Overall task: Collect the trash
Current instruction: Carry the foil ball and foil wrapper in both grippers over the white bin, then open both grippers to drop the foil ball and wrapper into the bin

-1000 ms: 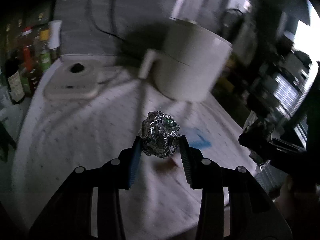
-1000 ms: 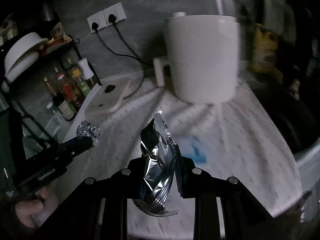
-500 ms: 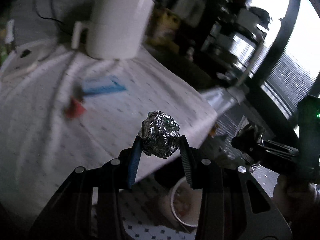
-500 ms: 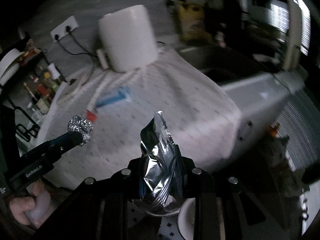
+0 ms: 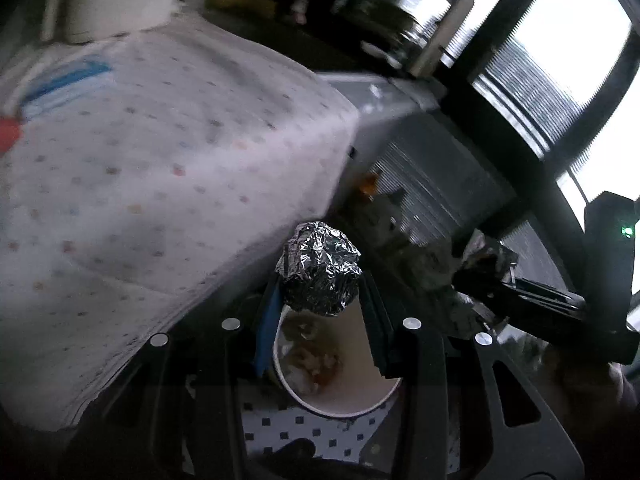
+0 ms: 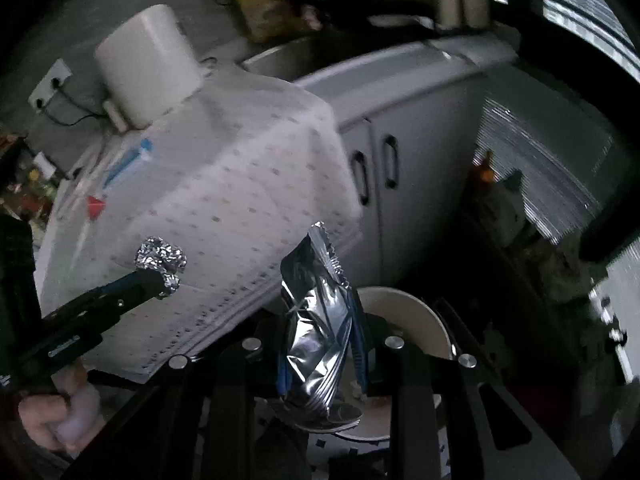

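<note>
Off the counter's (image 5: 168,152) near corner, the white bin (image 5: 340,396) sits right under the left hand-held gripper (image 5: 320,284), clamped on a foil ball (image 5: 320,268), nearer than the right hand-held gripper (image 6: 322,336), clamped on an upright foil wrapper (image 6: 316,320).

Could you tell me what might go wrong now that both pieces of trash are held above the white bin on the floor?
The foil ball in the left hand-held gripper sits over the white bin's far rim, so it may bounce out. The crumpled wrapper in the right hand-held gripper is light and may drift onto the tiled floor. Both hand-held grippers are close and could collide.
</note>
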Action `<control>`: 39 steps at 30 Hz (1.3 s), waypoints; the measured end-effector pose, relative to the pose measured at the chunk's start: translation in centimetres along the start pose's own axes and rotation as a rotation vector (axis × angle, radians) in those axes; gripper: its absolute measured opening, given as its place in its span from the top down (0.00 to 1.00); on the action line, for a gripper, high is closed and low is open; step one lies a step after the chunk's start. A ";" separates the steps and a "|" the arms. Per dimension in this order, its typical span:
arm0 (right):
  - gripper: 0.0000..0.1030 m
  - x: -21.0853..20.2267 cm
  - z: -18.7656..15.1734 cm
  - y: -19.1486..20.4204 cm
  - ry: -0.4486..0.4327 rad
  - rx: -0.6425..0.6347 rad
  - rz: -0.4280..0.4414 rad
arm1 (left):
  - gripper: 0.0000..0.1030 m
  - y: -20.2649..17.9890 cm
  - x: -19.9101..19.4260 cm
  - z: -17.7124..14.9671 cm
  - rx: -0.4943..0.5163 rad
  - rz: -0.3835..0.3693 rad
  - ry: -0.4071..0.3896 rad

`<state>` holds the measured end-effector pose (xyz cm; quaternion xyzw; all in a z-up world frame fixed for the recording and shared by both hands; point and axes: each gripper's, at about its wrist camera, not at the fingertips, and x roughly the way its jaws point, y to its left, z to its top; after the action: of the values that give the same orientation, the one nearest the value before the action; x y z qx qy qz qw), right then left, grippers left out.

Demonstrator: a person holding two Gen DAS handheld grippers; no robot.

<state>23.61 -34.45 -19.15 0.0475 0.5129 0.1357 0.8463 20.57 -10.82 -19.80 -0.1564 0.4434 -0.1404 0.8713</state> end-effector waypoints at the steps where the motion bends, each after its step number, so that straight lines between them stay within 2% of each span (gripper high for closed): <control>1: 0.76 0.3 -0.3 -0.5 0.003 0.011 -0.005 | 0.63 -0.2 0.5 -0.2 0.011 -0.007 0.008; 5: 0.72 1.7 -2.0 -1.8 0.029 0.041 -0.038 | 0.63 -0.8 2.1 -1.2 0.038 -0.037 0.039; 9: 0.39 2.6 -2.9 -2.9 0.028 0.056 -0.089 | 0.63 -0.8 3.1 -1.8 0.020 -0.049 0.062; 11: 0.33 2.9 -2.9 -3.2 0.042 0.067 -0.120 | 0.63 -0.8 3.5 -2.1 0.009 -0.056 0.076; 16: 0.23 1.9 -2.7 -3.7 0.025 0.099 -0.123 | 0.63 -1.4 4.5 -1.9 0.050 -0.071 0.124; 23: 0.22 0.4 -2.4 -5.3 0.002 0.170 -0.145 | 0.62 -2.5 7.0 -1.7 0.125 -0.087 0.208; 32: 0.21 -2.4 -4.4 -8.9 -0.022 0.271 -0.198 | 0.61 -5.2 11.5 -3.5 0.203 -0.096 0.341; 33: 0.21 -2.8 -4.8 -9.5 -0.024 0.284 -0.204 | 0.58 -5.5 11.7 -3.8 0.213 -0.093 0.354; 35: 0.21 -3.3 -5.3 -10.4 -0.028 0.303 -0.211 | 0.38 -6.0 12.1 -4.1 0.228 -0.096 0.369; 36: 0.21 -3.6 -5.7 -10.9 -0.030 0.313 -0.216 | 0.32 -6.2 12.1 -4.1 0.230 -0.093 0.369; 37: 0.21 -3.9 -6.0 -11.3 -0.031 0.322 -0.219 | 0.27 -6.2 12.0 -4.1 0.230 -0.087 0.365; 39: 0.21 -4.3 -6.5 -12.0 -0.035 0.338 -0.221 | 0.25 -6.2 11.7 -3.8 0.218 -0.081 0.359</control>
<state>18.20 -47.52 -21.10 0.1344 0.5158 -0.0467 0.8448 23.46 -21.51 -27.96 -0.0515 0.5671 -0.2479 0.7837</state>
